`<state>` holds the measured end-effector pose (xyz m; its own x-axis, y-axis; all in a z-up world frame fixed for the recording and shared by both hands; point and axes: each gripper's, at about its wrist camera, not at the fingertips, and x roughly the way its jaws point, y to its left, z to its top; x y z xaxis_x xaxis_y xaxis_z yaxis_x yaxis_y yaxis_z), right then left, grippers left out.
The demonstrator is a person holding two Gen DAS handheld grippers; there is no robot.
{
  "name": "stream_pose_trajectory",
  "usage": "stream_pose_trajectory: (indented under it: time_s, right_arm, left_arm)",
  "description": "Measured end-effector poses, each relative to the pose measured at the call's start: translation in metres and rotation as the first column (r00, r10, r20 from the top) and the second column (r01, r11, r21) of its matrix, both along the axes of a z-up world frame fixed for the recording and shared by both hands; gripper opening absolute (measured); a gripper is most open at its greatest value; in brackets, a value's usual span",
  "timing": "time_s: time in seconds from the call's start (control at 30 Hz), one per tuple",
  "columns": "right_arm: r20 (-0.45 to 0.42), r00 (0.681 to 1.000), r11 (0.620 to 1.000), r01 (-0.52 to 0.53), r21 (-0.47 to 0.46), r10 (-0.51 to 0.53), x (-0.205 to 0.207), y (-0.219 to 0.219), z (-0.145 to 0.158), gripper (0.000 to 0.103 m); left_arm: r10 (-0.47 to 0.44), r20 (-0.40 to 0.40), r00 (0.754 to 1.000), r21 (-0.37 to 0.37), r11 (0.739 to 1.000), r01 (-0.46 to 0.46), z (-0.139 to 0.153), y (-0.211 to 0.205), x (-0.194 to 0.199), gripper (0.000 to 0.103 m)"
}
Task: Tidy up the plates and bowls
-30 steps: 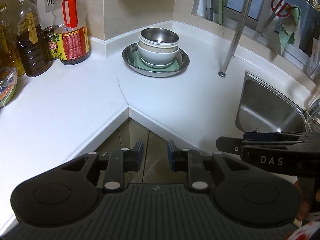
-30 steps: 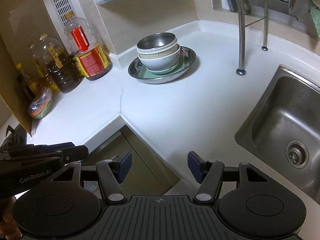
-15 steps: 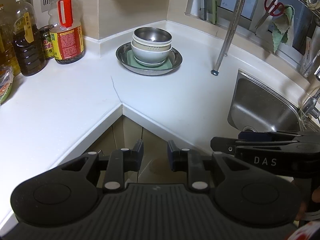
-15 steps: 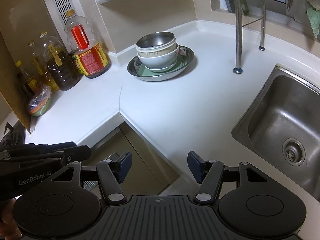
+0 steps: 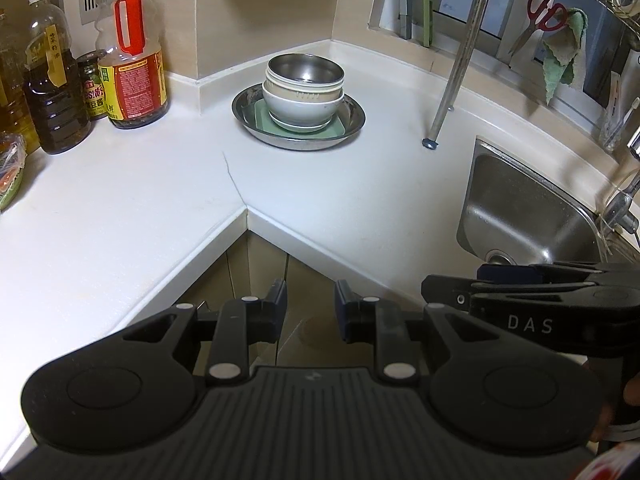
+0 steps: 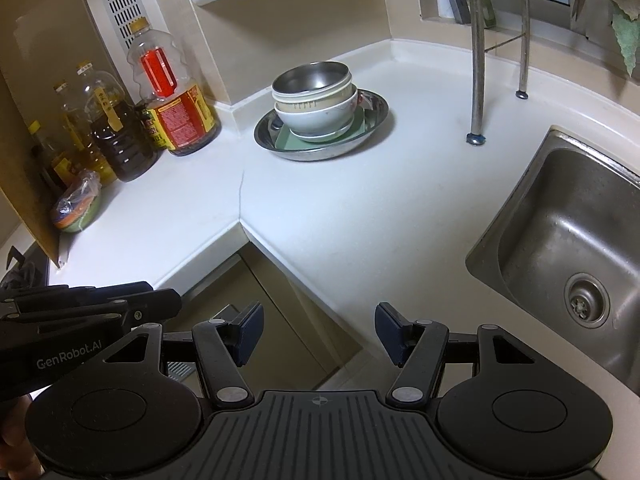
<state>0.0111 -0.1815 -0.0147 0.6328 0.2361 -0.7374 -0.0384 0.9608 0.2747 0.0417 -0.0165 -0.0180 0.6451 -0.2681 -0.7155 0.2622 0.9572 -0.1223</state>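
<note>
Dim warm indoor light, sharp focus, strong fisheye bending at edges.

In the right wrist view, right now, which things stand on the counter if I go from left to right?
Wrapped bowl → dark oil bottle → red-labelled oil bottle → stack of bowls in the steel dish → rack legs → sink.

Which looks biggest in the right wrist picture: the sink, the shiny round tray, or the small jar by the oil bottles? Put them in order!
1. Sink, though it sits nearer the camera, which exaggerates it.
2. Shiny round tray.
3. Small jar, mostly hidden behind the red-handled bottle.
</note>
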Motion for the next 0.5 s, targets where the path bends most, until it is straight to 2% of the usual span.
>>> stream_pose_trajectory:
  time_s: [0.5]
  right_arm:
    - [-0.004, 1.000, 1.000, 0.006, 0.000, -0.006, 0.0009, -0.0017, -0.0005, 0.062]
  left_arm:
    - [-0.006, -0.001, 1.000, 0.000, 1.000, 0.006, -0.0010, -0.0022, 0.0014, 0.022]
